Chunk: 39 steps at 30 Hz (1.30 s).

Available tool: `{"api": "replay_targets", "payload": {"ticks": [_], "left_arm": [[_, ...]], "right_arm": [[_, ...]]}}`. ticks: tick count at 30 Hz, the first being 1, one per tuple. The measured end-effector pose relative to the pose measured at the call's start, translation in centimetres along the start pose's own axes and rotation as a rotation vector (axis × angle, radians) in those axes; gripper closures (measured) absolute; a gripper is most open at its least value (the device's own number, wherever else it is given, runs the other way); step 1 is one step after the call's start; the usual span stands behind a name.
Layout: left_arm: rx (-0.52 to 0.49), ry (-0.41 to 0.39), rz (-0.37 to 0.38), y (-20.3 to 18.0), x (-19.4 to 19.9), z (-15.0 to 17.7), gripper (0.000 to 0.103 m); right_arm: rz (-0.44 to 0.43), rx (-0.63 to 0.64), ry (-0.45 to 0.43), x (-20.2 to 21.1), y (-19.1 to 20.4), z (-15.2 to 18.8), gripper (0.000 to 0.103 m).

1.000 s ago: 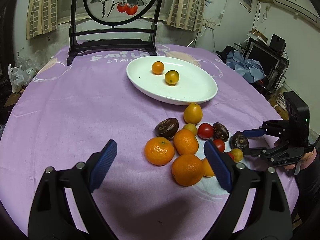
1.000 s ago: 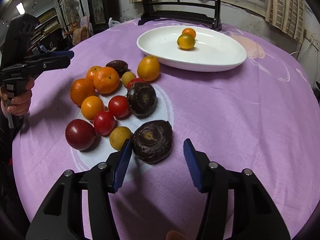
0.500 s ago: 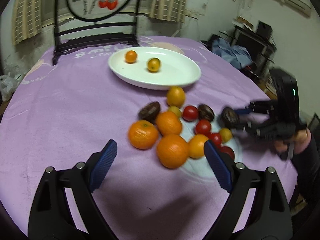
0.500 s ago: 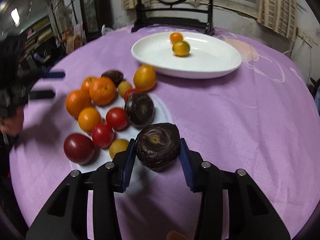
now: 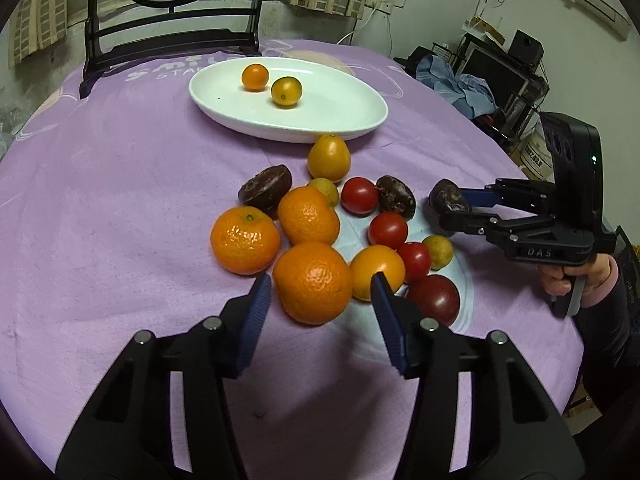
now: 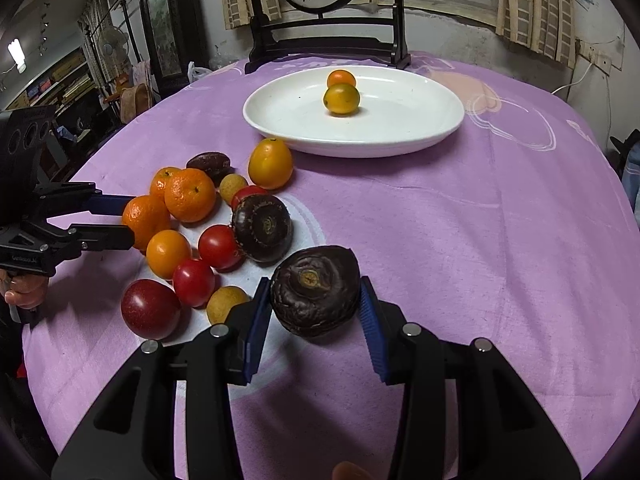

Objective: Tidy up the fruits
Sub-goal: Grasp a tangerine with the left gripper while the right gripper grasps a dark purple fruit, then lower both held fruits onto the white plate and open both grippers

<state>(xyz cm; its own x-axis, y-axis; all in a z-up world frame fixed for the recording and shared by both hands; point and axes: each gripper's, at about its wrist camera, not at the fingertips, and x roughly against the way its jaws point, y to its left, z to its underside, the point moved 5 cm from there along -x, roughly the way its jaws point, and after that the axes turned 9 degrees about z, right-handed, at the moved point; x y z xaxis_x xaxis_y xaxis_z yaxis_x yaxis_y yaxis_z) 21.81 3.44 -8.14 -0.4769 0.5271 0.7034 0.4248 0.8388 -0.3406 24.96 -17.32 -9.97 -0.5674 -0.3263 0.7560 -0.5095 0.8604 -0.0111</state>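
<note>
My right gripper (image 6: 315, 305) is shut on a dark wrinkled passion fruit (image 6: 315, 290) and holds it just above the cloth; it also shows in the left wrist view (image 5: 448, 199). My left gripper (image 5: 322, 300) is open, its blue pads on either side of a large orange (image 5: 313, 282), not touching it. Several oranges, red tomatoes and dark fruits lie in a pile (image 6: 208, 224). A white oval plate (image 6: 400, 136) at the far side holds two small orange fruits (image 6: 341, 98).
The round table has a purple cloth (image 6: 460, 220). A dark wooden stand with a round painted screen (image 6: 324, 36) stands behind the plate. A yellow-orange pear-shaped fruit (image 5: 329, 158) lies just in front of the plate's rim.
My right gripper has closed on the dark passion fruit and lifted it slightly. My left gripper has moved forward to the large orange and its jaws have narrowed.
</note>
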Motion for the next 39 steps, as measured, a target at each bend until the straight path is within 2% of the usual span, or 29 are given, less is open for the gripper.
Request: {"api": "replay_targets", "payload": {"ticks": [5, 7, 13, 15, 18, 22, 26, 30, 33, 39], "left_arm": [[0.063, 0.029, -0.018, 0.8, -1.3, 0.1, 0.057], [0.091, 0.027, 0.005, 1.1, -1.4, 0.1, 0.059], [0.091, 0.017, 0.000, 1.0, -1.2, 0.2, 0.060], [0.083, 0.002, 0.007, 0.8, -0.6, 0.1, 0.060], [0.053, -0.069, 0.013, 0.0, 0.9, -0.7, 0.060], [0.051, -0.127, 0.011, -0.3, 1.4, -3.8, 0.060], [0.023, -0.163, -0.060, -0.1, 0.3, -7.8, 0.060], [0.020, -0.170, -0.115, 1.2, -1.7, -11.3, 0.060], [0.069, -0.150, -0.132, 2.8, -4.0, -13.3, 0.060], [0.110, -0.085, -0.167, 4.7, -7.1, -14.3, 0.060]], "right_arm": [[0.002, 0.004, -0.001, 0.1, 0.1, 0.1, 0.060], [-0.002, 0.005, -0.001, 0.2, 0.3, 0.0, 0.060], [-0.013, 0.003, -0.022, 0.8, 0.5, 0.0, 0.060], [-0.022, 0.000, -0.042, 1.2, 0.6, -0.2, 0.060], [-0.042, -0.020, -0.092, 1.9, 0.5, -1.0, 0.059], [-0.056, -0.126, -0.162, 1.9, -0.7, -4.2, 0.059], [0.002, -0.197, -0.215, 0.4, -2.1, -7.8, 0.059], [0.032, -0.259, -0.195, -3.1, -3.5, -10.4, 0.059], [0.048, -0.272, -0.168, -5.0, -4.2, -11.2, 0.059], [0.040, -0.260, -0.144, -7.0, -4.1, -12.3, 0.059]]}}
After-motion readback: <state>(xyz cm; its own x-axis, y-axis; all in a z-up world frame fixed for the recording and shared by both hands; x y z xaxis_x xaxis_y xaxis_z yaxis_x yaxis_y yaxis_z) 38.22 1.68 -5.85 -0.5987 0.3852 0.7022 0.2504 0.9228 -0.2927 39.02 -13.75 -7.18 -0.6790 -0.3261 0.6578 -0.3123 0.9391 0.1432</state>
